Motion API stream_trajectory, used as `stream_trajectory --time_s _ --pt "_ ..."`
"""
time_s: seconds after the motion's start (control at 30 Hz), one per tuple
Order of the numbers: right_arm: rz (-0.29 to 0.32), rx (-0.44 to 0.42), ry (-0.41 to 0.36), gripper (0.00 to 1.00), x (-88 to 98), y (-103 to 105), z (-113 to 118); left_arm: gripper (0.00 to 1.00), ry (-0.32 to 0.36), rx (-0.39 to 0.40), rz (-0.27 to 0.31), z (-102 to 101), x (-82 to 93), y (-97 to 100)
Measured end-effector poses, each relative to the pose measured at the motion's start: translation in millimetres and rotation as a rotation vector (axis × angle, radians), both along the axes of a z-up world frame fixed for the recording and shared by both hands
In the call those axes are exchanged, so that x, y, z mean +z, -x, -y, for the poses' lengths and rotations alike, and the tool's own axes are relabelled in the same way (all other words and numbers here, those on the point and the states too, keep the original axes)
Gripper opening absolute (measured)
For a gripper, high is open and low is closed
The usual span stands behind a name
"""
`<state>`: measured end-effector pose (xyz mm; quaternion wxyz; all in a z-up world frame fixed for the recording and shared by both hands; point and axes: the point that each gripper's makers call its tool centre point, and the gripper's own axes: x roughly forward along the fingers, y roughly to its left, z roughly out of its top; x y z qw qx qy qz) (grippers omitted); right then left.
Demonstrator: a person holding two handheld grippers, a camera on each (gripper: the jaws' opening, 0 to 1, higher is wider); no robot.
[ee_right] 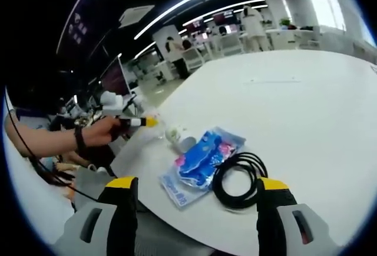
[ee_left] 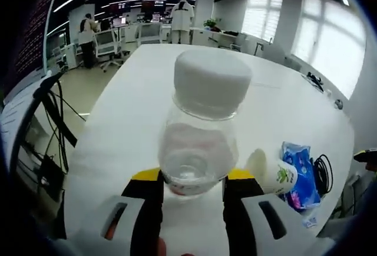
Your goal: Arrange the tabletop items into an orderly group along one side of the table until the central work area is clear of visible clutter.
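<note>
Clear bottle (ee_left: 203, 132) with white cap clamped between the left hand-held gripper (ee_left: 192, 186) jaws above the white tabletop (ee_left: 135, 109), right hand-held gripper (ee_right: 191, 192) jaws spread wide, blue packet (ee_right: 203, 158) and coiled black cable (ee_right: 240, 179) lying just beyond them near the tabletop edge

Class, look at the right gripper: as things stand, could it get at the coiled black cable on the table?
Probably yes. The right gripper is open, and the black cable lies flat on the table just ahead, between its jaws. Nothing sits on top; the blue packet lies right beside it, possibly touching.
</note>
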<state>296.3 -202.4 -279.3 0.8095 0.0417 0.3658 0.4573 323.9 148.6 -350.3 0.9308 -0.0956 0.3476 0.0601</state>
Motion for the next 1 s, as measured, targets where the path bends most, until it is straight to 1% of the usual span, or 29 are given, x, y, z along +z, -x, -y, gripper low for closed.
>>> stream_trajectory --time_s 0.1,0.37,0.5,0.8,1.0 --pt "0.000 0.001 0.001 0.84 0.1 0.5 0.0 0.39 0.011 0.010 0.004 -1.8 -0.5 -2.2" --pt "0.000 0.001 0.004 0.84 -0.1 -0.5 0.9 0.39 0.010 0.009 0.008 -5.6 -2.7 -9.7" --pt "-0.001 0.000 0.007 0.84 -0.7 -1.1 1.8 0.39 0.010 0.007 0.010 -12.4 -4.1 -19.1" --pt "-0.004 0.003 0.018 0.84 -1.0 0.7 3.3 0.39 0.011 -0.013 0.022 -7.1 -0.5 -24.1" --pt "-0.001 -0.004 0.018 0.84 -0.2 -0.2 3.7 0.39 0.012 -0.015 0.022 -10.4 -0.7 -33.4"
